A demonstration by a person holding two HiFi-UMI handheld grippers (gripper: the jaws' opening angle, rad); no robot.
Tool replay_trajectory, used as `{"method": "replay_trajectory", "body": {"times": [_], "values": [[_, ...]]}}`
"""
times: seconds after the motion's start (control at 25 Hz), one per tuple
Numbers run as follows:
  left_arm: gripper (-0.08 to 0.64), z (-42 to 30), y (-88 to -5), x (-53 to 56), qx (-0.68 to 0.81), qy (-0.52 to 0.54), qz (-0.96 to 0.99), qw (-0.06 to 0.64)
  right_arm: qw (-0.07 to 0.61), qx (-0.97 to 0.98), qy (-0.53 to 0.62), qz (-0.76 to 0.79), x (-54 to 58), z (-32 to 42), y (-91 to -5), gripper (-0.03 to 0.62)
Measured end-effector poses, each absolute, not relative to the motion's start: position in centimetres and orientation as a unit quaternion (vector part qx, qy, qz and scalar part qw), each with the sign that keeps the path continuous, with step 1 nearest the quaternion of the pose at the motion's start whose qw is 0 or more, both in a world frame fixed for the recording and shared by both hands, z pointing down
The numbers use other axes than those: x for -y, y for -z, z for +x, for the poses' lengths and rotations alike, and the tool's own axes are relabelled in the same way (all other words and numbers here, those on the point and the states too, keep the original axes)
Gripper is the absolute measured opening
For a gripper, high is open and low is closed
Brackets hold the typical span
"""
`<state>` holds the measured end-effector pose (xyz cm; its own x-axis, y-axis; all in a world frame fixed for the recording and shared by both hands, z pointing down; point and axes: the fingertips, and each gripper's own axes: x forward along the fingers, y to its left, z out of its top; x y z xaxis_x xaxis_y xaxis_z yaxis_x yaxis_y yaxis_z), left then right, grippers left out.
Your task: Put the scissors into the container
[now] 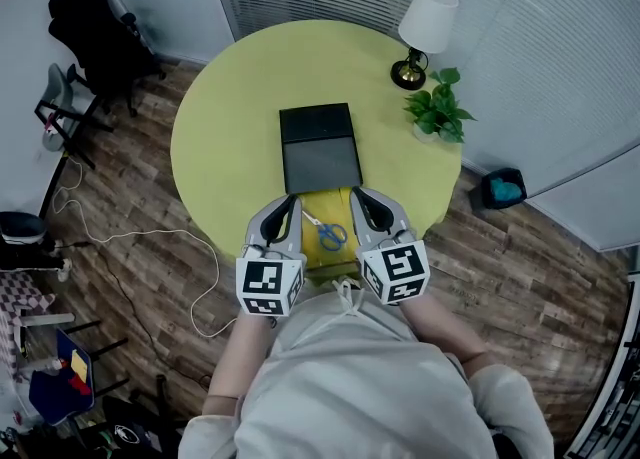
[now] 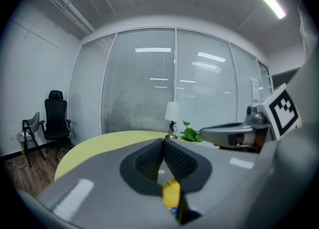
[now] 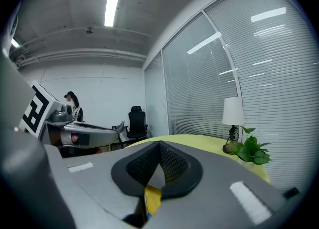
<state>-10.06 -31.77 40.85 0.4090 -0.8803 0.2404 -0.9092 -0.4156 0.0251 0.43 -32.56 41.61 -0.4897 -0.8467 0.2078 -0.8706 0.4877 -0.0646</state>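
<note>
Blue-handled scissors (image 1: 326, 231) lie on a yellow pad (image 1: 340, 203) at the near edge of the round yellow-green table (image 1: 230, 127). Just beyond the pad sits a black rectangular container (image 1: 318, 147). My left gripper (image 1: 292, 202) hovers left of the scissors, its jaws shut and empty. To the right of the scissors my right gripper (image 1: 358, 194) is likewise shut on nothing. In the left gripper view the left gripper (image 2: 163, 141) has its pads meeting, with the yellow pad (image 2: 171, 192) showing below. The right gripper (image 3: 159, 144) looks the same in the right gripper view.
A white table lamp (image 1: 425, 32) and a potted plant (image 1: 438, 107) stand at the table's far right edge. A black office chair (image 1: 95, 37) is on the wooden floor at the left, a cable trails there, and a dark bin (image 1: 503, 187) sits at the right.
</note>
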Motion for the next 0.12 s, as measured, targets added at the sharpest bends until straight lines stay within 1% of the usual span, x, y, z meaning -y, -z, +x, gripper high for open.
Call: {"method": "replay_trajectory", "body": {"times": [0.12], "values": [[0.006, -9.9, -40.81, 31.8, 0.535, -0.095, 0.836, 0.075, 0.078, 0.859, -0.083, 0.499, 32.58, 0.44, -41.9, -0.001]]}}
